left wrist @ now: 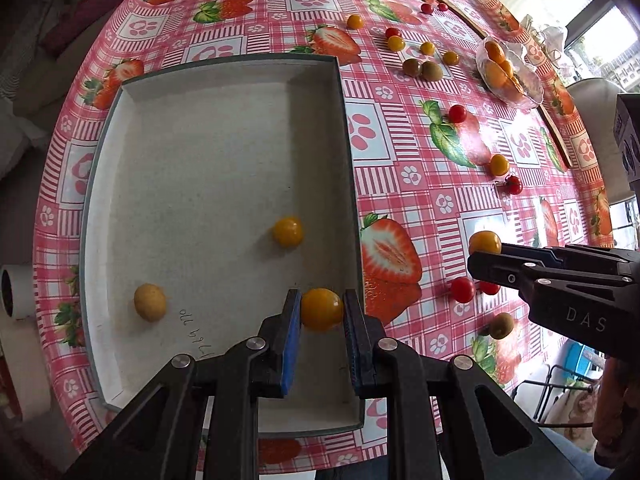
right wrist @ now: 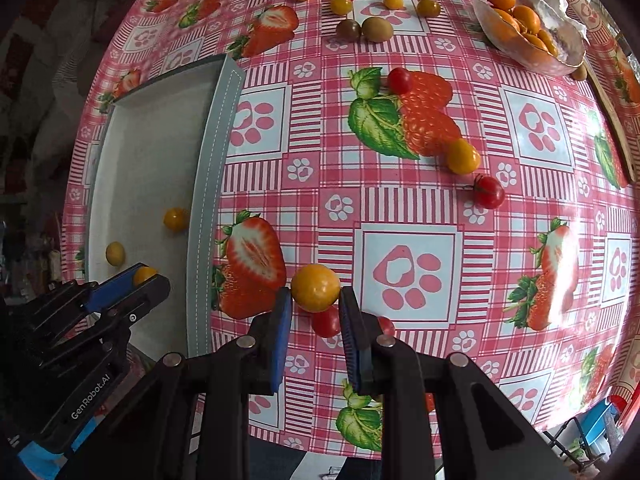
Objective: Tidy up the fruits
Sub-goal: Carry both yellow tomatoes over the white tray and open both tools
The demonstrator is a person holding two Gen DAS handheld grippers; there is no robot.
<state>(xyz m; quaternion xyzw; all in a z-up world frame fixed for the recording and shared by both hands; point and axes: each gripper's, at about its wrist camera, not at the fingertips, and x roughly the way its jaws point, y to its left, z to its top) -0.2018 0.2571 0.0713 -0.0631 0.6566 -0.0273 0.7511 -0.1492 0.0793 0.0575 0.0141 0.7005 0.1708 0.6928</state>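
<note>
The round table with the pink strawberry-and-paw cloth (right wrist: pixel 408 208) fills both views. On it sits a big flat grey tray with a white inside (left wrist: pixel 224 128). The left gripper (left wrist: pixel 321 312) hangs over the tray's near right corner. Its blue pads are close together, and a round yellow-orange tomato (left wrist: pixel 321 309) sits between them, held above the tray floor. Ahead of that gripper, one more yellow tomato (left wrist: pixel 287 231) lies in the tray, and to its left lies a pale yellow fruit (left wrist: pixel 149 302).

The right gripper (right wrist: pixel 315 305) is over the cloth, to the right of the tray's grey wall. Its pads are also close together, pinching a second yellow-orange tomato (right wrist: pixel 315 287). Just under that gripper lie two small red tomatoes (right wrist: pixel 326 322) on the cloth.

Far ahead and to the right of the right gripper stands a clear glass bowl of orange fruits (right wrist: pixel 560 20). Between the bowl and the gripper lie a yellow tomato (right wrist: pixel 463 156) and a red tomato with a green stem (right wrist: pixel 489 191), close to each other. Many more small fruits lie scattered farther ahead.
</note>
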